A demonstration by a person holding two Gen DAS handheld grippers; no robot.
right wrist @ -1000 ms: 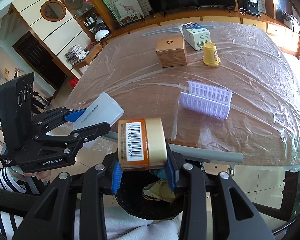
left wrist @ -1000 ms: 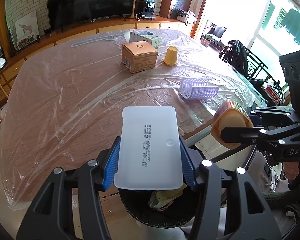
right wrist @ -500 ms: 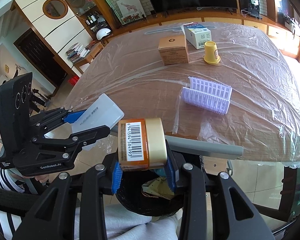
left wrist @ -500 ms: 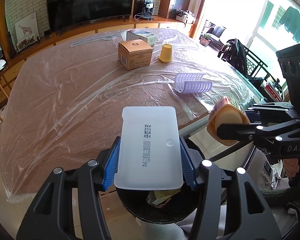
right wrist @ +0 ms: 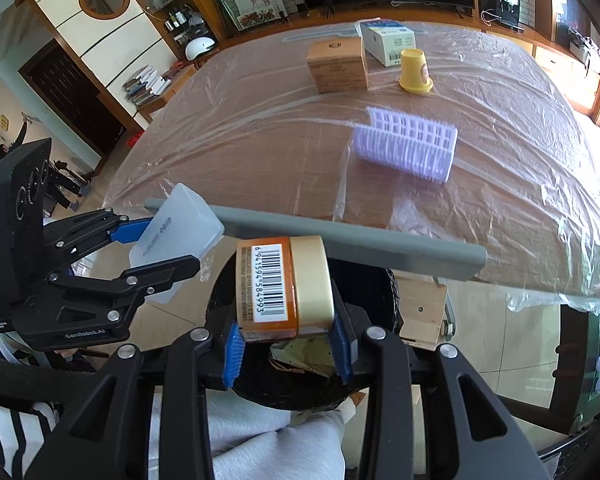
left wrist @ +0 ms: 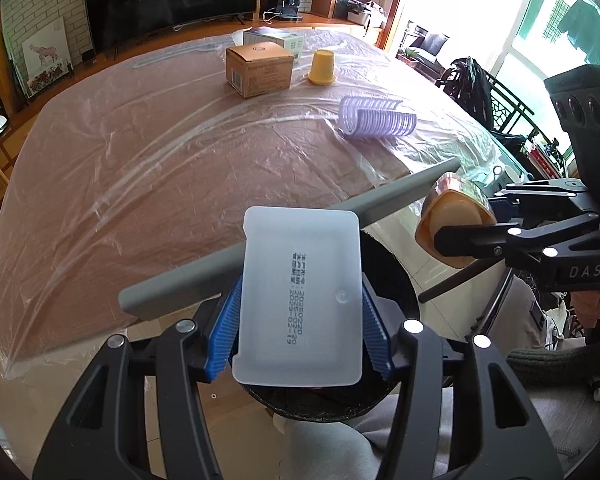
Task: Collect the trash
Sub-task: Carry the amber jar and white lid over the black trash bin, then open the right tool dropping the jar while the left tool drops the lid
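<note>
Plastic-covered surface (left wrist: 148, 168), black bin (right wrist: 380, 292) below near edge. Left claw (left wrist: 298, 320) clamped on white tray (left wrist: 300, 300), right claw (right wrist: 286, 340) on orange jar (right wrist: 284, 288), both over bin. Risk: tray catching rim, bouncing out.

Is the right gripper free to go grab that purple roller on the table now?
Probably not yet: the right gripper is shut on an orange jar above the black bin. The path to the purple roller looks clear.

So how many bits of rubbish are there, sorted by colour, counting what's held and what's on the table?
Brown box: 1
White: 2, box, held tray
Yellow cup: 1
Purple roller: 1
Orange held jar: 1
Total: 6
</note>
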